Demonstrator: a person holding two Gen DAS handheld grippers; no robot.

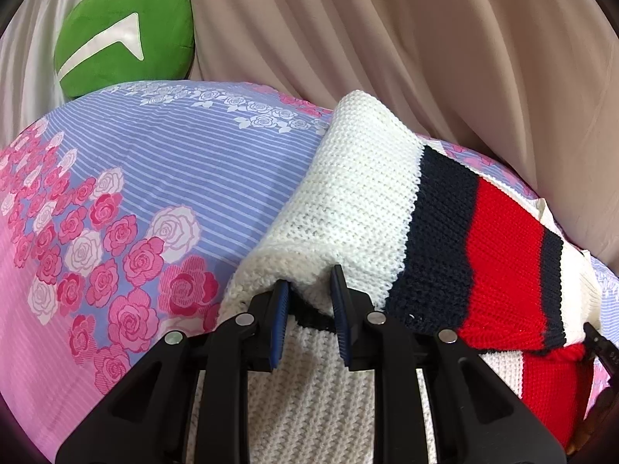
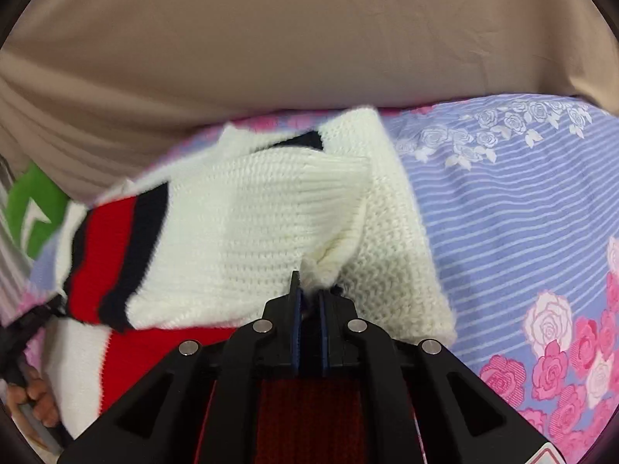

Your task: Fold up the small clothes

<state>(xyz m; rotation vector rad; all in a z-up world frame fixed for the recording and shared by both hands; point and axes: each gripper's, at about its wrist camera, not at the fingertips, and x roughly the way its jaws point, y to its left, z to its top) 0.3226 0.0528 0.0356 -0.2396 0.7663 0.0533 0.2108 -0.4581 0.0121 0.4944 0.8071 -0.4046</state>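
A small knit sweater (image 1: 348, 193), white with navy and red stripes, lies on a floral bedsheet (image 1: 154, 162). My left gripper (image 1: 309, 282) has its jaws partly apart around a rolled white fold of the sweater and grips it. My right gripper (image 2: 309, 290) is shut on a pinch of the white knit (image 2: 251, 212) and holds a folded flap over the rest of the sweater. The right gripper's tip shows at the right edge of the left wrist view (image 1: 597, 342). The left hand shows at the lower left of the right wrist view (image 2: 27, 394).
A green cushion (image 1: 123, 34) leans at the far left of the bed and shows in the right wrist view (image 2: 35, 205). Beige curtains (image 1: 425, 38) hang behind the bed. The sheet stretches left of the sweater, and right of it in the right wrist view (image 2: 522, 212).
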